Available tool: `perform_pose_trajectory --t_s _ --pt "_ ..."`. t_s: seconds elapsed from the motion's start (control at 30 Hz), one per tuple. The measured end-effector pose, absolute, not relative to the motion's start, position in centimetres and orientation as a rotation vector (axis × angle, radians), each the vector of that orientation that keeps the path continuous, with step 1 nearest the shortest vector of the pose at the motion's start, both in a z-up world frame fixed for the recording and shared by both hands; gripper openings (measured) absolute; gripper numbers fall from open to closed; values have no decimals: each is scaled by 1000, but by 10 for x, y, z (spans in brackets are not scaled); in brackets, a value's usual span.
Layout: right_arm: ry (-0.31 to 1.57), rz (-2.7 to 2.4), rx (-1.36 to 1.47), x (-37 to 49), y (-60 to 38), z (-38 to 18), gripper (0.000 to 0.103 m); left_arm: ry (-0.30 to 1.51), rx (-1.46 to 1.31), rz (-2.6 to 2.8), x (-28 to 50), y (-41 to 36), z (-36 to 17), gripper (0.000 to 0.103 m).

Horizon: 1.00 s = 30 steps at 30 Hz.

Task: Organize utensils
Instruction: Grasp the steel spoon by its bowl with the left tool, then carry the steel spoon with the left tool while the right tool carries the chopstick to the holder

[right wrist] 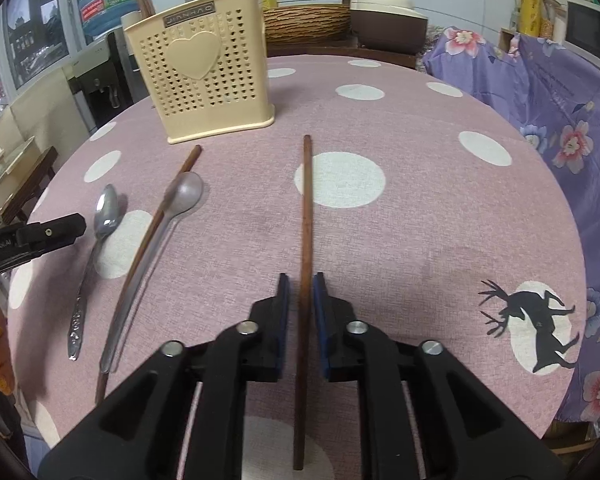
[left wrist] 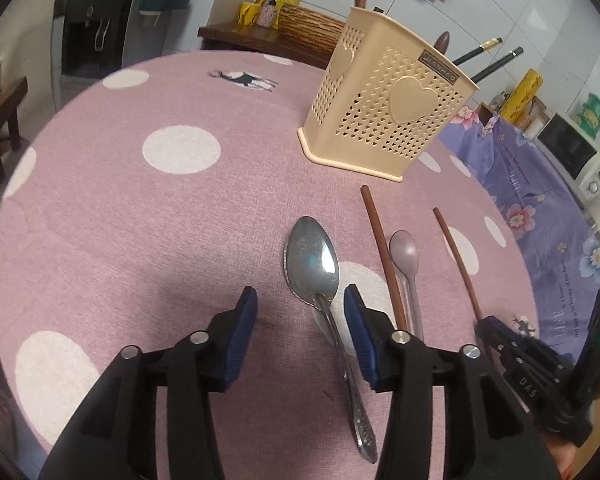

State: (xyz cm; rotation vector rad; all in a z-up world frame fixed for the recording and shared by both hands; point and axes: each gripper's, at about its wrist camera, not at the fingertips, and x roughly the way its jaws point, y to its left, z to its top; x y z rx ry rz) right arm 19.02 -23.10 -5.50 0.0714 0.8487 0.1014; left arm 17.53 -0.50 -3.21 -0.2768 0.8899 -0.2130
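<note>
On the pink dotted table (left wrist: 140, 208), the left gripper (left wrist: 300, 312), fingers spread, straddles a metal spoon (left wrist: 312, 260), a cream holder (left wrist: 388, 108) at one o'clock holds dark chopsticks (left wrist: 496, 64), and the right gripper (right wrist: 301, 300) nearly pinches a brown chopstick (right wrist: 307, 208).

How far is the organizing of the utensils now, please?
Partly done: the beige holder already contains several utensils. In hand: the right tongs straddle one brown chopstick, with small gaps still showing; the left tongs are open over the metal spoon. Left on the table: that spoon, the plastic spoon and both chopsticks.
</note>
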Motion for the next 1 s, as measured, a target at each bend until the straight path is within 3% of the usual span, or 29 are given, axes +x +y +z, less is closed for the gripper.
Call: perform_pose_trajectory --t_s 0.07,0.3,0.7,0.83,1.0 --pt "848 110 66 192 -231 -52 41 867 -223 -184 173 -10 -28 54" --pt "810 124 14 203 -228 -30 41 856 -10 -106 183 -40 -30 56" --pt "812 126 21 206 -229 -34 42 918 -15 -32 203 -56 -41 55" --pt "808 123 25 205 -231 -33 42 921 4 -30 212 -61 -41 47" --pt "807 118 24 205 -233 -33 42 931 22 -42 221 -65 -40 46"
